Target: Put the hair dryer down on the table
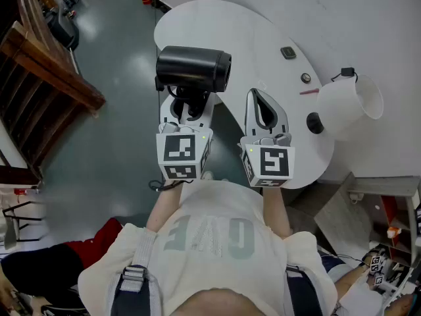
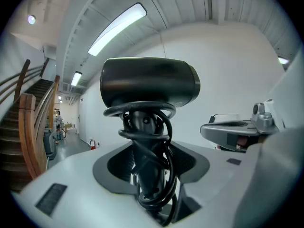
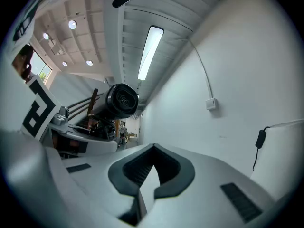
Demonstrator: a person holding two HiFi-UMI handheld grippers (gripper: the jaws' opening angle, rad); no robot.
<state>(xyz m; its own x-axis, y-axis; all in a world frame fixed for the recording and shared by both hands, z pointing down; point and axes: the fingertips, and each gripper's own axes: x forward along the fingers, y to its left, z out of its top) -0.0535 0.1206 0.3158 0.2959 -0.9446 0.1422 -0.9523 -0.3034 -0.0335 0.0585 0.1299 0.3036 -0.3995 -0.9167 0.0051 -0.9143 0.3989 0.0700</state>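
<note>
Over at 11 o'clock, the left gripper (image 1: 191, 102) squeezes the black hair dryer (image 1: 193, 68) by its handle, above the white table (image 1: 263, 41) edge. At 1 o'clock, the right gripper (image 1: 258, 99) is pinched closed, empty.

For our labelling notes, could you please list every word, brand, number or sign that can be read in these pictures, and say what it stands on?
No text reads clearly.
On the person's shirt: large pale letters, upside down and creased, not readable.
On the marker cubes: black-and-white square patterns only, no words.
On the hair dryer: no brand or label visible.
</note>
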